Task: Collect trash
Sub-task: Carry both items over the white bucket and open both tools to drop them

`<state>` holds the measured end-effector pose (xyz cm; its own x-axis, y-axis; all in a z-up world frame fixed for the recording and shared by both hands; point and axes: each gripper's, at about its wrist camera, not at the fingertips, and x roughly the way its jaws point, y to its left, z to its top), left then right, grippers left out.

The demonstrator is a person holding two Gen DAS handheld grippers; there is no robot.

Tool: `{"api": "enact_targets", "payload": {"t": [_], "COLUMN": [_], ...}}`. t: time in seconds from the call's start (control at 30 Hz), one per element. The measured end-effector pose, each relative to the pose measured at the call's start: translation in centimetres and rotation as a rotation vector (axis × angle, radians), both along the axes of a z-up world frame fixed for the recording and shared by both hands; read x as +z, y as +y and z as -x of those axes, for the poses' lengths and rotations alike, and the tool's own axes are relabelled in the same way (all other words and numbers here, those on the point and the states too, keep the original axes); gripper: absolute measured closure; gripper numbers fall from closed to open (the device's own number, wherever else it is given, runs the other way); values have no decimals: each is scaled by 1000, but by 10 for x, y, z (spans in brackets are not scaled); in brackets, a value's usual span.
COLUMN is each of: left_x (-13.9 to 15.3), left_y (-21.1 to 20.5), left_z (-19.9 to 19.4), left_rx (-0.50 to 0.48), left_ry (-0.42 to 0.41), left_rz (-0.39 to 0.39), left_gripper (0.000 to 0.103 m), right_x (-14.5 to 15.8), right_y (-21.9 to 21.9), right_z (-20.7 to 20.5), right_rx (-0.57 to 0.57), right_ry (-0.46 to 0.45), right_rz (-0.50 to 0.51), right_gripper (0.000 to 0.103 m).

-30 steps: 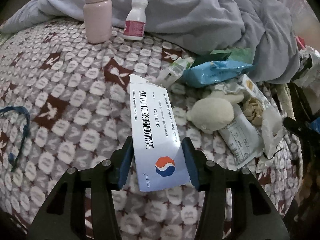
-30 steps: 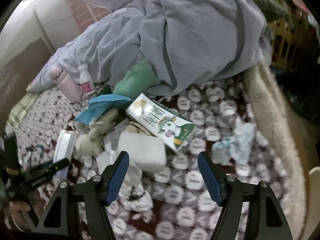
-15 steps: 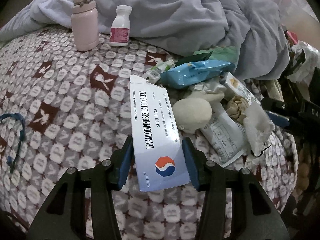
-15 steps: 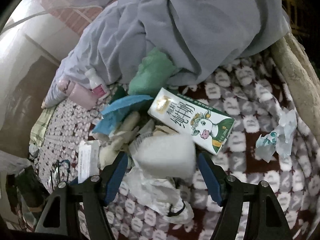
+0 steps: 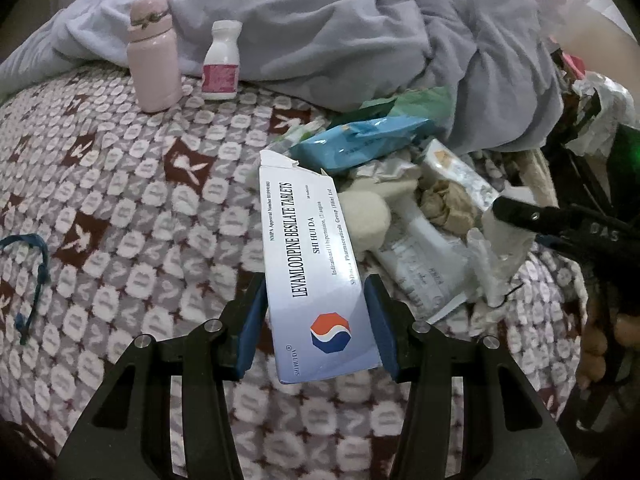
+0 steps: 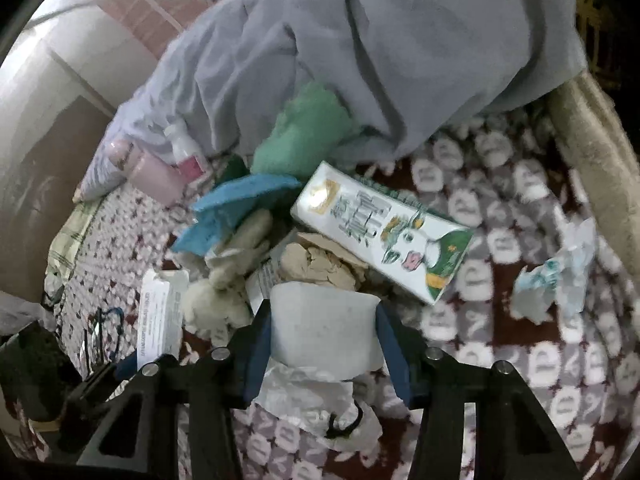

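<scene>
Left wrist view shows my left gripper [image 5: 314, 320] with its jaws clamped on one white tablet box [image 5: 310, 272], gripped at its lower end and sticking up and away from me above the patterned bedspread [image 5: 120, 208]. Just right of the box I count a heap of trash: one blue wrapper [image 5: 360, 142], one cream sock ball [image 5: 370, 220], one crumpled brown paper [image 5: 444, 204] and one flat printed sachet [image 5: 420, 268], all touching or overlapping. Two containers stand upright near the far edge, well apart from the heap: one pink flask [image 5: 154, 52] and one white pill bottle [image 5: 222, 64], side by side in front of the grey blanket [image 5: 360, 24]. One blue cord [image 5: 28, 276] lies alone at the left. In the right wrist view, my right gripper [image 6: 326, 344] has its jaws closed against the two sides of one white foam block [image 6: 324, 328], which sits on top of crumpled white plastic [image 6: 320, 404] at the near edge of the same heap. Beyond it lies one milk carton [image 6: 384, 232] flat on the bedspread, and one separate crumpled wrapper [image 6: 556, 276] rests well off to the right. One green cloth [image 6: 304, 132] is tucked under the blanket's edge.
</scene>
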<state>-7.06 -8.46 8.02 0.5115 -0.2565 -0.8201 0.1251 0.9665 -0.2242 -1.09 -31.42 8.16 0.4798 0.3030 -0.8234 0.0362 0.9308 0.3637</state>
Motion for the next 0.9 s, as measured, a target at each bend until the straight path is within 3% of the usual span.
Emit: {"api": "enact_targets", "payload": {"t": [0.23,0.9], "left_x": [21,47], "left_y": [-23,-165], "left_z": [10,40], "left_rx": [-56,-310], "left_ry": [-37,-83], "left_rz": [39,35], "left_gripper": [56,56], "right_x": [38,55], "right_y": [-17,-111], "right_z": [32,127], "right_rx": [-11,-168], "right_ry": [-120,-155], "right_rz": [9,107], "right_gripper": [56,56]}}
